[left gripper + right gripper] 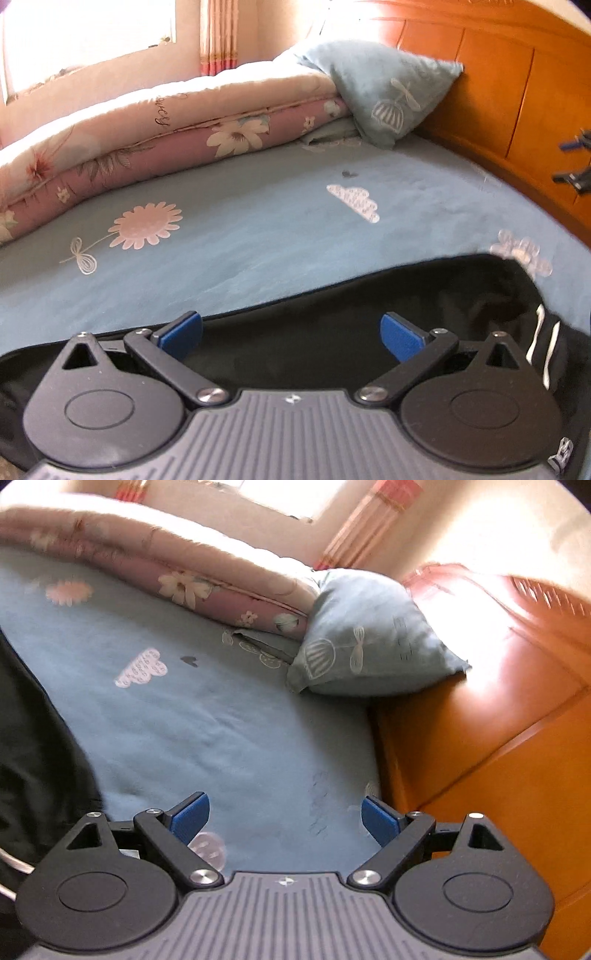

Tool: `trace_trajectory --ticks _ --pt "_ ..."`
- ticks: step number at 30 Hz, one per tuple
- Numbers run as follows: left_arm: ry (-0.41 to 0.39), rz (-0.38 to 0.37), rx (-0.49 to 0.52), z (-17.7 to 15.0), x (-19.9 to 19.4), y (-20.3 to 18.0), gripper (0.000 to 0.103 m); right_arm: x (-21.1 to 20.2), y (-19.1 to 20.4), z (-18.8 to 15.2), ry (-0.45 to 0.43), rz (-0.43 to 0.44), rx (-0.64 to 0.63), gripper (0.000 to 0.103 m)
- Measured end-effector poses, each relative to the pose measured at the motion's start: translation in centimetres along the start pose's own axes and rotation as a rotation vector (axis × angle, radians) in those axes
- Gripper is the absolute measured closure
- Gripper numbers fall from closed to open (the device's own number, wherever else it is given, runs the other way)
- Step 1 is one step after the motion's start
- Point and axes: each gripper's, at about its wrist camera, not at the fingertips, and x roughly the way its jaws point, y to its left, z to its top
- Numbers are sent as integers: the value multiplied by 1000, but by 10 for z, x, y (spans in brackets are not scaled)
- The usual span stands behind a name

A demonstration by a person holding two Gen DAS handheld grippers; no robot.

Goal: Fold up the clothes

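Note:
A black garment [332,332] with white stripes [543,347] at its right end lies spread on the blue bed sheet [240,236]. My left gripper [291,338] hovers over it, open, its blue pads [183,334] wide apart and gripping nothing. My right gripper [285,819] is open above the bare sheet [221,731] near the wooden headboard [480,760], with nothing between its pads [380,821]. In the right wrist view the black garment [37,757] fills the left edge. Dark blue-tipped fingers [572,177] show at the right edge of the left wrist view.
A folded pink floral quilt [147,140] lies along the far side of the bed. A blue pillow [384,96] leans against the orange wooden headboard [491,96]. A bright window and striped curtain [218,37] stand behind.

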Motion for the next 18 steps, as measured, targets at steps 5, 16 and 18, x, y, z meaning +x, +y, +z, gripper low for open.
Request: trace_trajectory --ticks 5,16,18 --pt "64 -11 -3 -10 11 -10 1 63 48 5 17 287 -9 12" --pt "141 -111 9 -15 52 -21 1 149 108 0 37 776 98 26" --pt "138 -125 39 -12 60 -28 1 159 109 4 40 829 121 28"
